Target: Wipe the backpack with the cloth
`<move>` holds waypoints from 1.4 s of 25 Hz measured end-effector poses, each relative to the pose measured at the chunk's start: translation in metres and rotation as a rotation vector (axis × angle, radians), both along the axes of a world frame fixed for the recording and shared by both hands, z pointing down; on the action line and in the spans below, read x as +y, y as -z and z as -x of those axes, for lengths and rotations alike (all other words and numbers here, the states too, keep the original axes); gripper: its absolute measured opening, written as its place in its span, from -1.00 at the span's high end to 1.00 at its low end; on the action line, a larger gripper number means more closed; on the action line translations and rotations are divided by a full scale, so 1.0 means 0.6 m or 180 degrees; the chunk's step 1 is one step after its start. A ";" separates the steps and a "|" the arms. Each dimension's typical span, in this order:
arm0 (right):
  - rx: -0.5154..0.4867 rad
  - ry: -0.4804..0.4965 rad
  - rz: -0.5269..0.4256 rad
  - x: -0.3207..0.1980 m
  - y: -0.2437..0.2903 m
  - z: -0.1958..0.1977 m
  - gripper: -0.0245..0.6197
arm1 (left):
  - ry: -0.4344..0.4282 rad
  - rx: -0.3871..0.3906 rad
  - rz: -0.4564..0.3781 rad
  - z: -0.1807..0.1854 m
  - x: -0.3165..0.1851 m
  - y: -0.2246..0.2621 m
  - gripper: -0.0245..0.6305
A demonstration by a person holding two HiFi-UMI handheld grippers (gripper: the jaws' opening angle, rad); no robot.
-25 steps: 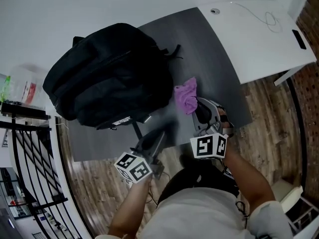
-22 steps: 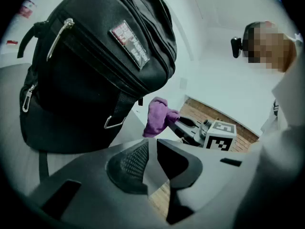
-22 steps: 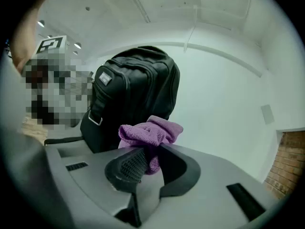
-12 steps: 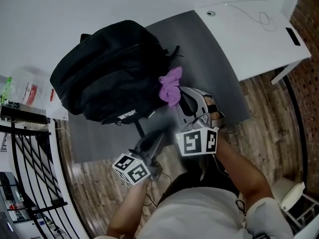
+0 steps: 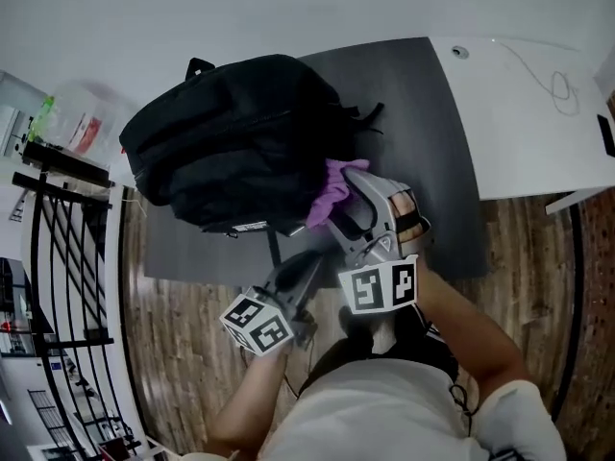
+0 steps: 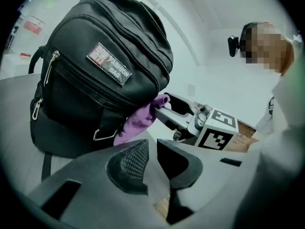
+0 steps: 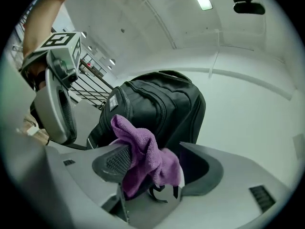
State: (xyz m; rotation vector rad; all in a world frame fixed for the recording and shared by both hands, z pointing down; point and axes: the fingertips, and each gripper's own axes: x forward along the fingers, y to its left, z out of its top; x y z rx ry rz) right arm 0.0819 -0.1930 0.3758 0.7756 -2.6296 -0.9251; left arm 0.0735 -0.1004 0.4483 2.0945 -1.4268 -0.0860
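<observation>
Dark grey tabletop (image 5: 432, 161) fills the head view, with a white desk (image 5: 538, 113) beside it and wood floor (image 5: 192, 353) below. On it lies the bulky black fabric backpack (image 5: 240, 142). The crumpled purple cloth (image 5: 332, 195) sits against the backpack's near lower edge, at the tips of the right gripper (image 5: 344, 200). The left gripper (image 5: 306, 262) hangs just short of the bag, touching nothing.

From the left gripper view, that tool's jaws are drawn together to a thin slit with nothing in it. Beyond them the cloth (image 6: 138, 120) rests against the backpack's (image 6: 105, 70) bottom corner.

From the right gripper view, the jaws have just been opening and stand wide apart. The cloth (image 7: 143, 156) is between them, draped loosely over 1 pad and not pinched.

As a judgement, the cloth has reached the bag, but the wiping looks far from finished. No view shows which panels are already clean. The cloth likely needs clamping again before further strokes.
</observation>
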 end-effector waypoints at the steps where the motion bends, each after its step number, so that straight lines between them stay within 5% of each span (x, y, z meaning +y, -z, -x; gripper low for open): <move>1: -0.0004 0.0084 0.0060 -0.006 -0.002 0.005 0.04 | 0.0049 0.0001 0.0014 -0.002 0.000 -0.002 0.78; 7: -0.0004 0.0473 0.0642 -0.033 -0.034 0.032 0.04 | 0.0278 0.0003 0.0065 -0.002 -0.009 -0.009 0.78; 12: 0.0031 0.0704 0.0939 -0.030 -0.054 0.049 0.44 | 0.0353 0.0017 0.0074 0.003 -0.012 -0.012 0.78; 21: 0.0351 0.0622 0.0585 -0.028 -0.100 0.054 0.64 | 0.0354 0.0031 0.0134 0.005 -0.021 -0.019 0.78; 35: 0.1232 0.0447 0.0865 -0.055 -0.303 0.035 0.64 | 0.0393 0.0020 0.0206 0.018 -0.015 -0.031 0.78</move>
